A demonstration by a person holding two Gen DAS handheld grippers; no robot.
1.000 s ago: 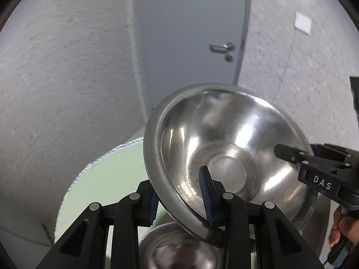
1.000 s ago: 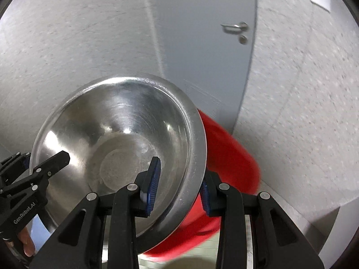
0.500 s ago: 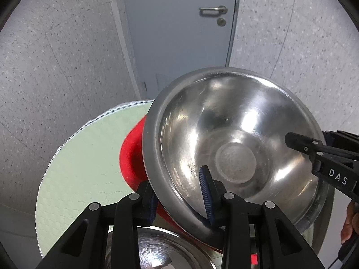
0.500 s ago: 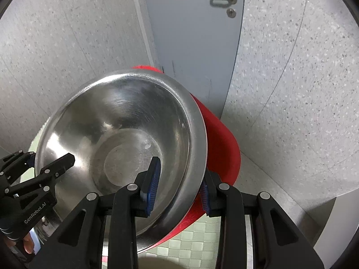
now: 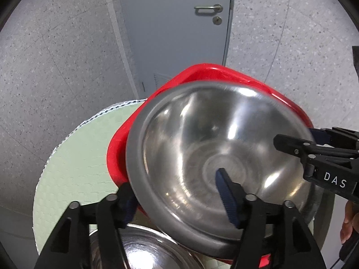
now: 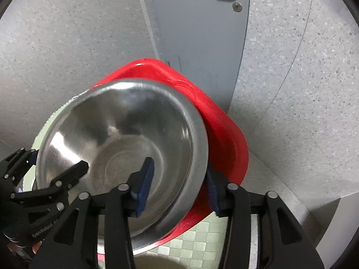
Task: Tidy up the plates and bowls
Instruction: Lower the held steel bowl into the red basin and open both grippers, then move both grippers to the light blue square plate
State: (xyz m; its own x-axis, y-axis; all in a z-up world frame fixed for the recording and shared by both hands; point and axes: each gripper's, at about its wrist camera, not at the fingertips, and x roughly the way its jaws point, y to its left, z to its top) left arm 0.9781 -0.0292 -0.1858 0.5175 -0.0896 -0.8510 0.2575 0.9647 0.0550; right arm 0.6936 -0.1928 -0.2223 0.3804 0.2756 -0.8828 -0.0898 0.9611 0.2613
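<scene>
1. The steel bowl sits tilted in a red basin on the surface, and its rim runs between the fingers of both tools at once.
2. The left tool straddles the bowl's near-left rim: one blue pad stands inside the bowl, clear of the wall, while the other finger sits outside, under the rim. Its jaws are opening, with the rim between them and no visible pinch.
3. The right tool straddles the opposite rim. Its inner blue pad hangs inside the bowl, away from the metal, and the outer pad is beside the basin's red wall. These jaws are opening too, the rim loose in the gap.
4. Both tools point steeply downward over the bowl, facing each other across it. In the left wrist view the right tool enters from the right edge, and part of a hand shows below it.
5. The bowl is round, polished and empty, with a flat circular base and a rolled rim. Bright reflections streak its inner wall, which looks slightly blurred.
6. A second steel bowl lies just below the left tool, partly hidden by its fingers.
7. The surface carries a pale green checked covering; a grey door stands behind.
</scene>
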